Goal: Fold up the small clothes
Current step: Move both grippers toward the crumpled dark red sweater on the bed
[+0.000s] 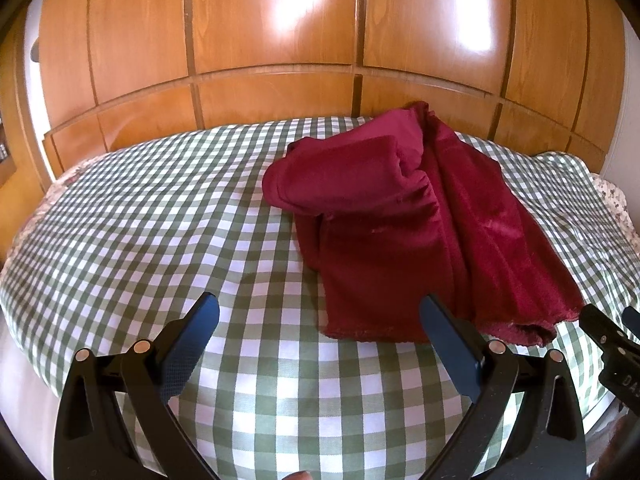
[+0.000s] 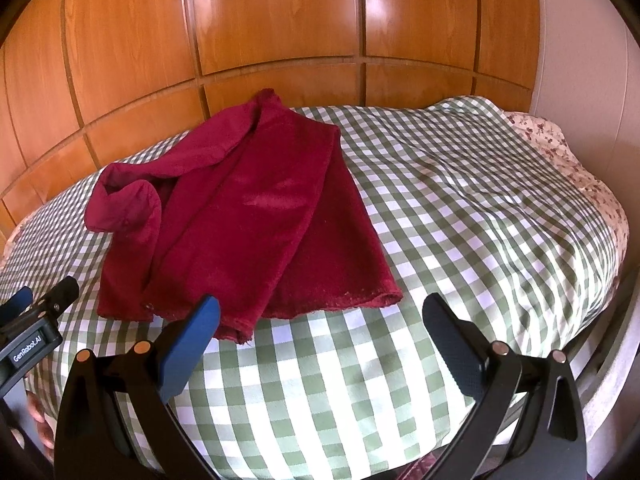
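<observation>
A dark red fleece garment (image 1: 404, 216) lies partly folded on the green-and-white checked bed cover (image 1: 160, 216), its hem toward me and a sleeve bunched at its far left. My left gripper (image 1: 320, 312) stands open just short of the hem, its right finger over the hem's edge, nothing held. In the right wrist view the same garment (image 2: 248, 216) lies to the left. My right gripper (image 2: 320, 312) is open over bare checked cover (image 2: 460, 216), right of the hem. Each gripper shows at the other view's edge: the right gripper (image 1: 612, 324) and the left gripper (image 2: 44, 300).
A wooden panelled wardrobe (image 1: 280, 40) stands right behind the bed. A floral sheet (image 2: 580, 176) peeks out at the bed's right edge, beside a pale wall (image 2: 580, 40). Checked cover stretches left of the garment in the left wrist view.
</observation>
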{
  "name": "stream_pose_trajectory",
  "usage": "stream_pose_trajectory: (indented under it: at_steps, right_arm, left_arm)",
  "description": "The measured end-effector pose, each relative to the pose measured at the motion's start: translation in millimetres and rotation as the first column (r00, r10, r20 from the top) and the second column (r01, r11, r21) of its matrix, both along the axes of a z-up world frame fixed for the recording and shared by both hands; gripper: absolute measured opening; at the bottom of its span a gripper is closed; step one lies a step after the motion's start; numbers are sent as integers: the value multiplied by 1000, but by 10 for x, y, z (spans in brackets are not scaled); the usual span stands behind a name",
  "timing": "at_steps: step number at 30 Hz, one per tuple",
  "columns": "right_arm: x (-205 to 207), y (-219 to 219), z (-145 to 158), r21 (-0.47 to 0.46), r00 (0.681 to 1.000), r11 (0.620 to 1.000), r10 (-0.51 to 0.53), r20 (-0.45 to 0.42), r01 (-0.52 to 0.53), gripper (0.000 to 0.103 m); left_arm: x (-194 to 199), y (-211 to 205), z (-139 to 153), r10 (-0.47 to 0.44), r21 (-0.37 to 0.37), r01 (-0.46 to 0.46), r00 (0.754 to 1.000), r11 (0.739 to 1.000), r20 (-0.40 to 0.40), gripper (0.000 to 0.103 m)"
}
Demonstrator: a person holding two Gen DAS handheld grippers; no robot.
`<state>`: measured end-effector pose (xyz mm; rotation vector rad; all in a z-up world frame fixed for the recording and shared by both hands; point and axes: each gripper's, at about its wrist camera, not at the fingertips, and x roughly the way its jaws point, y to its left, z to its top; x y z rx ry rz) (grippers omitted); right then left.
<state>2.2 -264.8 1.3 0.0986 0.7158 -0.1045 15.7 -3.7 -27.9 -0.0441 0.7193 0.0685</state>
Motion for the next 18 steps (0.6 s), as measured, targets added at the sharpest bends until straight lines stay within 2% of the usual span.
stream_pose_trajectory:
  at_steps: [13,16,18]
  right_arm:
    - [-48,-47,-4,9,1000,1000,15,-9,-15,100]
    - [-70,-59,37,22,999,999,33,0,-33,94]
    - [-59,-83,38,63,998,996,56,-19,-55,81]
  left_arm:
    - [15,-3,-39,-11,1,11,1000,1000,-11,99]
    - [27,-8,-64,-25,1,25,999,1000,-19,99]
    - [39,-2,-84,-43,-4,43,999,999,-25,99]
